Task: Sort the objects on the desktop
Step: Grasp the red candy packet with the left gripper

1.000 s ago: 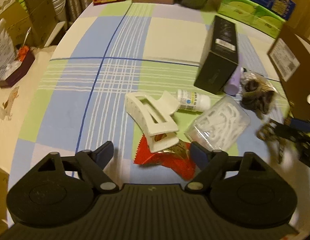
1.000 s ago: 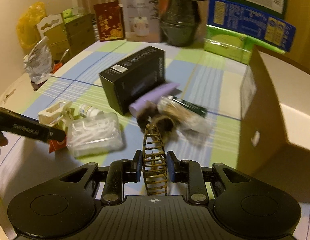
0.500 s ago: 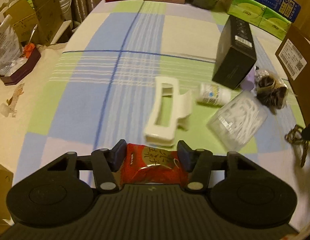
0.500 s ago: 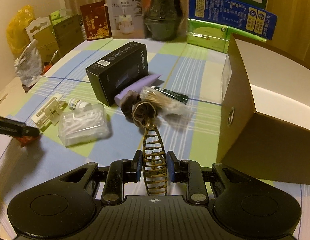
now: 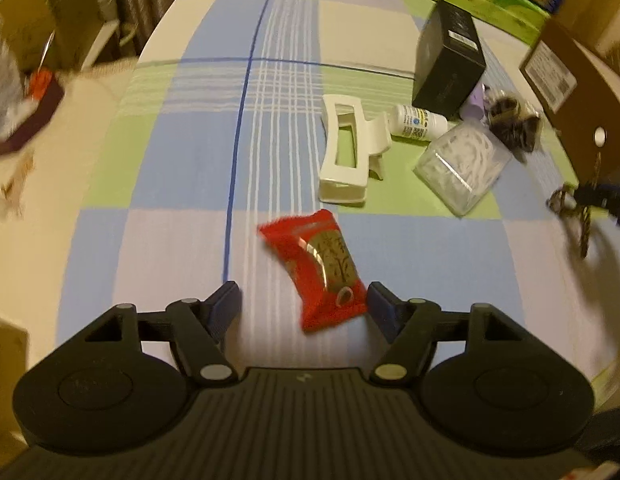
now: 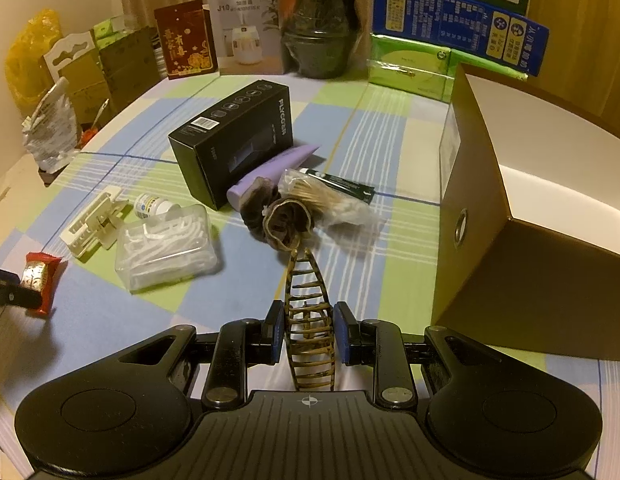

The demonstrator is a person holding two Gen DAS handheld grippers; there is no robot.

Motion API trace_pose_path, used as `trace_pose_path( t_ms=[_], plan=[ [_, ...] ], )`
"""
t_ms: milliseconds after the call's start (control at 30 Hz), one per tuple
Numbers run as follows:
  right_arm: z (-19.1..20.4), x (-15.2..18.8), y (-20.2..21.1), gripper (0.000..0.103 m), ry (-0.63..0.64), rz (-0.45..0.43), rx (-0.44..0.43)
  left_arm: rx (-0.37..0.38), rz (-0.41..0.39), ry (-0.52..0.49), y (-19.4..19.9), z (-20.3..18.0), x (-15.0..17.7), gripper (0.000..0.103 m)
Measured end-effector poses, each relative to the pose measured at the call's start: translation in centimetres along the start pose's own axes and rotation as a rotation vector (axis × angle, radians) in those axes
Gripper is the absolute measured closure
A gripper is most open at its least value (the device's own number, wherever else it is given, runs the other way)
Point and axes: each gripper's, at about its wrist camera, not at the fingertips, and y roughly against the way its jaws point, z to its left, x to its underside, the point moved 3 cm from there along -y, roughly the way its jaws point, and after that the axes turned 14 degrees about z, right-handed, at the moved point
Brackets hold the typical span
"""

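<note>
My left gripper [image 5: 302, 303] is open; a red snack packet [image 5: 319, 266] lies on the checked cloth between and just ahead of its fingers, loose. It also shows in the right wrist view [image 6: 40, 280]. My right gripper [image 6: 308, 330] is shut on a brown tortoiseshell hair clip [image 6: 308, 316], held above the table; it shows in the left wrist view [image 5: 581, 216]. A white claw clip [image 5: 347, 150], a small white bottle [image 5: 417, 120], a clear box of floss picks [image 5: 461, 166] and dark scrunchies [image 6: 280, 218] lie mid-table.
An open brown cardboard box [image 6: 541, 216] stands at the right. A black carton [image 6: 234, 140], a purple tube [image 6: 270, 176], a bag of cotton swabs [image 6: 329, 200] lie beside it. Boxes and a dark pot [image 6: 319, 28] line the far edge.
My left gripper opened and let go of the red packet, which now lies on the cloth; the gripper drew back. My right gripper still holds the hair clip, slightly shifted.
</note>
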Motion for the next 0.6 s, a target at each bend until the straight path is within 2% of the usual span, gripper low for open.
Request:
trace_pose_path(
  t_ms=[100, 133, 267, 333, 467, 533, 600],
  plan=[
    [0.1, 0.0, 0.0, 0.080, 0.002, 0.003, 0.006, 0.029, -0.018, 0.067, 0.2, 0.0, -0.6, 0.035],
    [0.2, 0.0, 0.0, 0.080, 0.002, 0.003, 0.007, 0.016, -0.022, 0.066, 0.1, -0.2, -0.9, 0.035],
    [0.2, 0.0, 0.0, 0.080, -0.003, 0.001, 0.007, -0.047, -0.020, 0.015, -0.5, -1.0, -1.8, 0.038],
    [0.2, 0.0, 0.0, 0.080, -0.002, -0.001, 0.004, -0.074, -0.013, -0.001, -1.0, -1.4, -2.0, 0.044],
    [0.5, -0.2, 0.2, 0.080, 0.011, -0.015, 0.007, -0.122, -0.035, -0.037, -1.4, -2.0, -2.2, 0.049],
    [0.5, -0.3, 0.0, 0.080, 0.017, -0.016, 0.010, -0.119, -0.048, -0.049, -1.4, -2.2, -2.3, 0.064],
    [0.6, -0.4, -0.3, 0.080, 0.027, -0.014, 0.014, -0.108, -0.053, -0.068, -1.3, -2.5, -2.5, 0.073]
  ],
)
